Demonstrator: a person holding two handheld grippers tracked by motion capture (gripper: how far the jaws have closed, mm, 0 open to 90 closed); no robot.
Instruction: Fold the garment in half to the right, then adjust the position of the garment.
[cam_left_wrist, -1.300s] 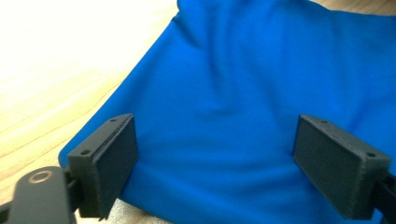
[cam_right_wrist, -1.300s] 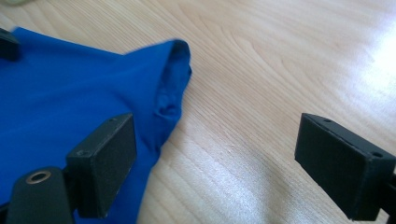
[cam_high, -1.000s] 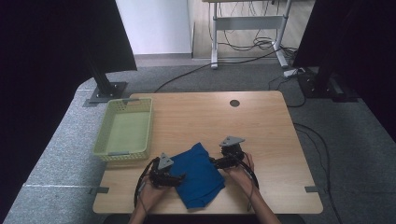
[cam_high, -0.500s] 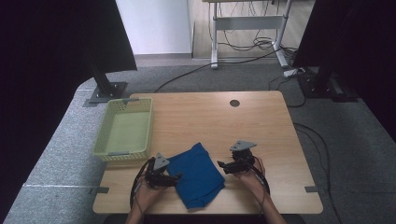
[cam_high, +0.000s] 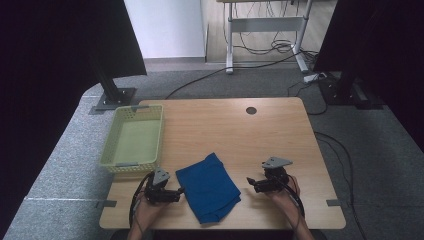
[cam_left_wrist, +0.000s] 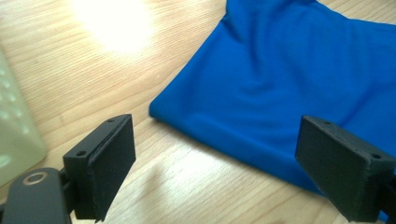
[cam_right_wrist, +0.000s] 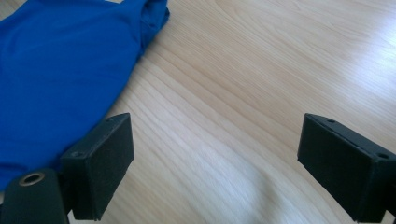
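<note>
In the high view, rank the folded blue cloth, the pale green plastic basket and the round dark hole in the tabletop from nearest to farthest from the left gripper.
From the left gripper:
1. Folded blue cloth, just to its right, at the table's near edge.
2. Pale green plastic basket, just behind it, on the table's left side.
3. Round dark hole in the tabletop, far back, right of centre.

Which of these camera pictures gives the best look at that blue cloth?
The high view: it shows the whole blue cloth, folded flat near the table's front edge, between both hands. The left gripper view shows one corner and a smooth stretch of it, close up. The right gripper view catches one side and a bunched corner.
</note>
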